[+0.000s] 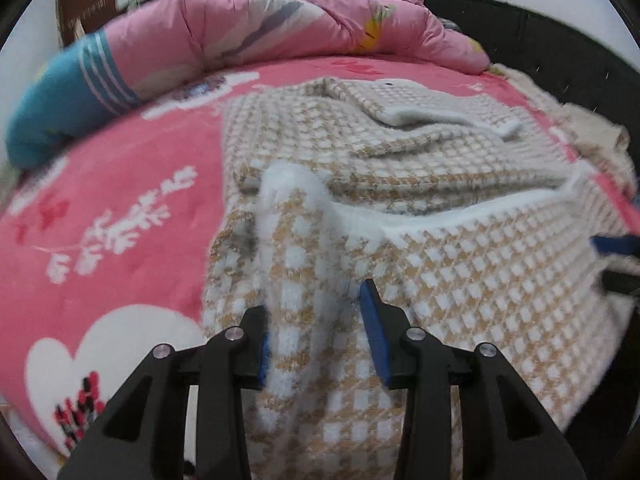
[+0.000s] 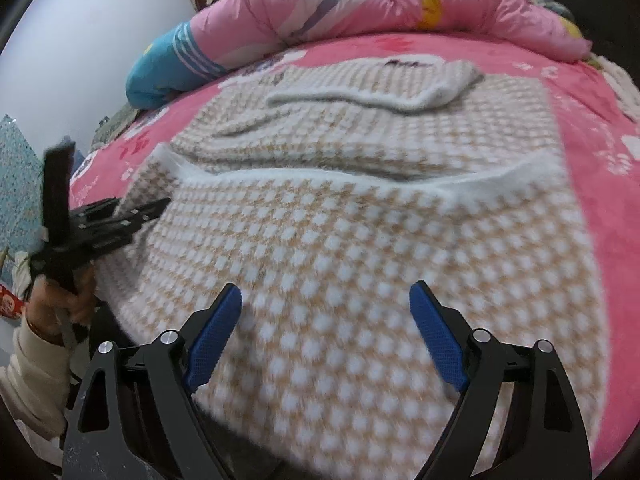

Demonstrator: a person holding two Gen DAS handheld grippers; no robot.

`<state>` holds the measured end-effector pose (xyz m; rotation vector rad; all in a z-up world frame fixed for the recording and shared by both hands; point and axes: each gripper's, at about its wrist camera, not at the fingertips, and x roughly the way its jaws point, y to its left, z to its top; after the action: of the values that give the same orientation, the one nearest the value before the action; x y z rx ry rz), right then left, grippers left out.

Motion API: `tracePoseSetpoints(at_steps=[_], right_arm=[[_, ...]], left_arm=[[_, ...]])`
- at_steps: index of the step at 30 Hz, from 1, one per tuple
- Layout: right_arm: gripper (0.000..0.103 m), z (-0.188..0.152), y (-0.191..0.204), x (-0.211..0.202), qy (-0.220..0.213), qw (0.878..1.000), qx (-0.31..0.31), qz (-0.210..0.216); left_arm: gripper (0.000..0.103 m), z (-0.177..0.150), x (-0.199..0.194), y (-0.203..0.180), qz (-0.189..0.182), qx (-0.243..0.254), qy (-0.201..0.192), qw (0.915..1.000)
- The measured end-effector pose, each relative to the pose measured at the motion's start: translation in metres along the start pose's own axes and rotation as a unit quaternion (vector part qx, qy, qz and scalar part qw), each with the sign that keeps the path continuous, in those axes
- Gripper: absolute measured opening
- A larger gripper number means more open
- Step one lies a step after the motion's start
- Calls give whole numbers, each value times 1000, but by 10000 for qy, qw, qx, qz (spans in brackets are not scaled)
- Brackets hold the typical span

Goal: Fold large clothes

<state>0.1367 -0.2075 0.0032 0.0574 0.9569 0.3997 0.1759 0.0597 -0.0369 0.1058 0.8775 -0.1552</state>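
Note:
A large tan-and-white checked knit sweater (image 1: 420, 152) (image 2: 360, 136) lies spread on a pink bed blanket (image 1: 132, 200) (image 2: 600, 132). Its near part is folded up over the rest, showing a fluffy white hem. My left gripper (image 1: 316, 308) is shut on a bunched fold at the sweater's near left corner, and the cloth runs up between its blue pads. In the right wrist view, a hand (image 2: 60, 300) holds that left gripper (image 2: 120, 216) at the sweater's left edge. My right gripper (image 2: 326, 290) hovers open over the near part of the sweater, with nothing pinched. One of its blue fingertips (image 1: 612, 246) shows at the right edge of the left wrist view.
A rumpled pink quilt (image 1: 288, 24) (image 2: 380, 4) and a blue striped pillow (image 1: 60, 96) (image 2: 168, 68) lie along the far side of the bed. A dark bed frame (image 1: 540, 48) rises on the right, with beige cloth (image 1: 592, 132) beside it. A pale wall (image 2: 100, 32) stands on the left.

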Motion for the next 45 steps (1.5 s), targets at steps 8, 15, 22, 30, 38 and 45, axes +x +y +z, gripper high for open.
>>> tracePoseSetpoints(at_steps=[8,15,22,30,38,45], right_arm=[[63,0,-72,-64,-530,9952,591,-573],[49,37,-110,-13,-218,9963,801,-234],[44,53,-99,23,79,9970,2,-770],[43,16,-102,-10,217,9996,-4,-205],[31,41,-128,31,408,9935,862,629],[26,29,-108,20,612,9958,566,385]], left_arm=[[37,-1,-1,-9,352,35,-34,9994],[37,0,2,-13,469,14,-17,9989],[37,0,0,-20,605,86,17,9981],[37,0,-1,-21,638,146,14,9979],[37,0,0,-21,652,52,56,9978],[37,1,0,-24,744,46,84,9972]])
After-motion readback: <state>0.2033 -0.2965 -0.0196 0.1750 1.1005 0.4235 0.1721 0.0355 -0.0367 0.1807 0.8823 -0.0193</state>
